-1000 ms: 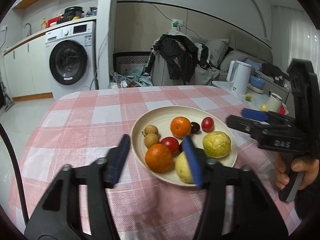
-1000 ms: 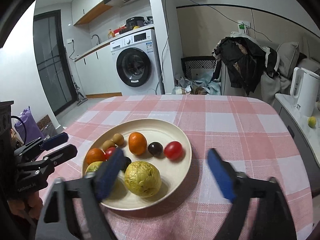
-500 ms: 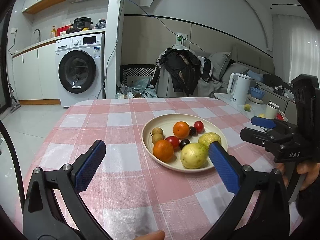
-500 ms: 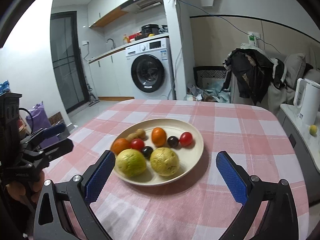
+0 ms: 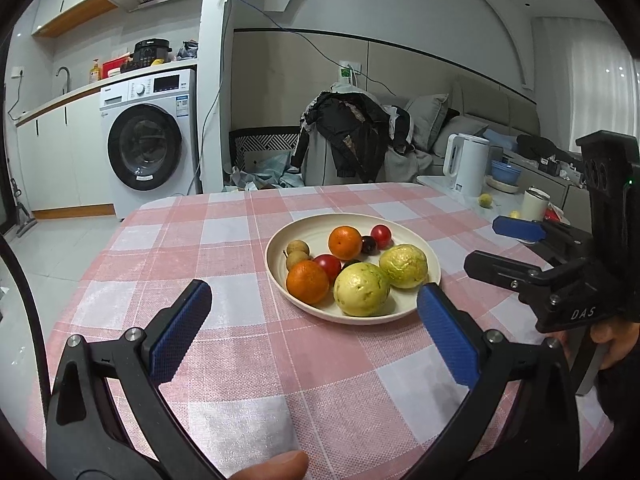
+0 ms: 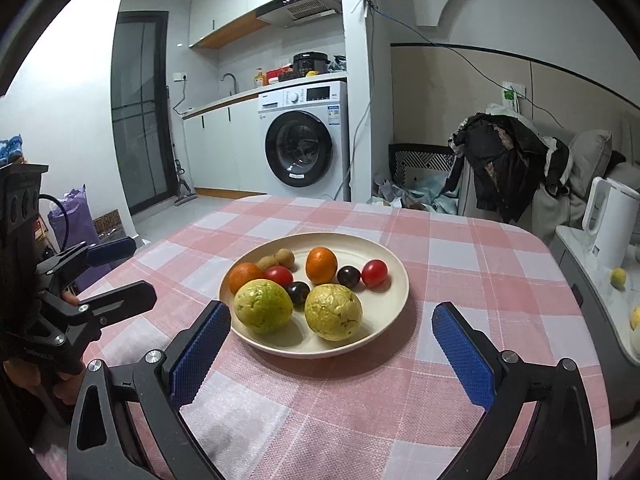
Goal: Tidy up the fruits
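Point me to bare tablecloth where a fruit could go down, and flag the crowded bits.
Free: the checked tablecloth left of the plate, the strip behind it toward the far edge, and the stretch between plate and right table edge in the right wrist view. Crowded: the plate itself, with oranges, tomatoes, and two yellow-green fruits packed close. Both claws are open and empty.

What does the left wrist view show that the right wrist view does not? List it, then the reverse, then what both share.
Only the left wrist view shows the blue bowl and white cup on the side counter, and a fingertip at the bottom edge.

Only the right wrist view shows the dark glass door and purple bag.

Both show the cream plate of fruit on the pink checked tablecloth, the white washing machine, the white kettle, and the open left gripper and open right gripper.
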Demonstrator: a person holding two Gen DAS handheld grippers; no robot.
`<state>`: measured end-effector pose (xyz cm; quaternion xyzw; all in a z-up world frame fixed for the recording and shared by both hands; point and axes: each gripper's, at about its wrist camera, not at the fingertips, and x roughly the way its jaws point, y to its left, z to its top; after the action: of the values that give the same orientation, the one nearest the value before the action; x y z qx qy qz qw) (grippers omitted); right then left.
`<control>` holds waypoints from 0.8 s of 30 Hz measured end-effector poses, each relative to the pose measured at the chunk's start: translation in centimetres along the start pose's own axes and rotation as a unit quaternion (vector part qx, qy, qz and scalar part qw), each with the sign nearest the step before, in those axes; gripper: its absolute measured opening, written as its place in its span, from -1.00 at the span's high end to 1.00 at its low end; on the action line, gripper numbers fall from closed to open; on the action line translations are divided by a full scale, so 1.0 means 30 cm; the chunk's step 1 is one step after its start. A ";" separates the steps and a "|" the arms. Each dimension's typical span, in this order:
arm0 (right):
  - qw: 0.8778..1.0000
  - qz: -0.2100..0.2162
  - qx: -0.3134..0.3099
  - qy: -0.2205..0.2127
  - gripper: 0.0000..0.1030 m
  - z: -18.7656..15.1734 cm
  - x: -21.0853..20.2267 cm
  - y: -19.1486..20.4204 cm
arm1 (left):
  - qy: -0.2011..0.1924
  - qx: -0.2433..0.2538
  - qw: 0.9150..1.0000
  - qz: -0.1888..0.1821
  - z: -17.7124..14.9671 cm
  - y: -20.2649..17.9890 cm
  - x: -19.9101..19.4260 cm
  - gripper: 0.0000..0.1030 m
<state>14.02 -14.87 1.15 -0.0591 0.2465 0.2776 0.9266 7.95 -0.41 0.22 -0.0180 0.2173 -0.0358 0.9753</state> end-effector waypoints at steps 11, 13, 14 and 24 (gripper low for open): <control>1.000 -0.004 -0.018 -0.014 -1.00 -0.005 -0.016 0.023 | -0.003 0.000 1.000 -0.003 0.003 0.003 -0.001 -0.99; 1.000 -0.004 -0.018 -0.014 -1.00 -0.005 -0.016 0.024 | -0.003 0.001 1.000 -0.003 0.003 0.003 -0.001 -0.99; 1.000 -0.004 -0.017 -0.014 -1.00 -0.005 -0.016 0.024 | -0.003 0.001 1.000 -0.003 0.003 0.003 -0.001 -0.99; 1.000 -0.003 -0.019 -0.014 -1.00 -0.006 -0.013 0.026 | -0.003 0.002 1.000 -0.003 0.003 0.003 -0.001 -0.99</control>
<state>13.25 -14.44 1.21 -0.0733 0.2278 0.2801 0.9297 7.96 -0.33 0.31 -0.0170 0.2138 -0.0394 0.9759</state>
